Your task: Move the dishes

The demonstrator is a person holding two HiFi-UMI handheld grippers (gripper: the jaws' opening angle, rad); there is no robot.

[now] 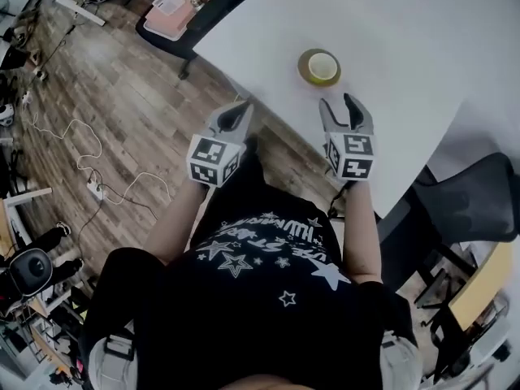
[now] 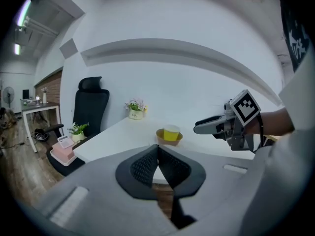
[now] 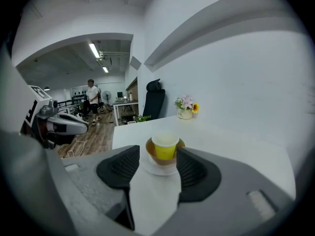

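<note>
Approach: R gripper (image 3: 156,157) jaws apart, short of cup (image 3: 164,146) in bowl (image 3: 150,151); L gripper (image 2: 157,157) pinched closed, empty; next prob. advance R, clamp bowl rim.

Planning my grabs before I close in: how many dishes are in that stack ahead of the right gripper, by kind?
yellow cup: 1
brown bowl: 1
white saucer: 1
Total: 3, with the cup in the bowl and the bowl on the saucer.
</note>
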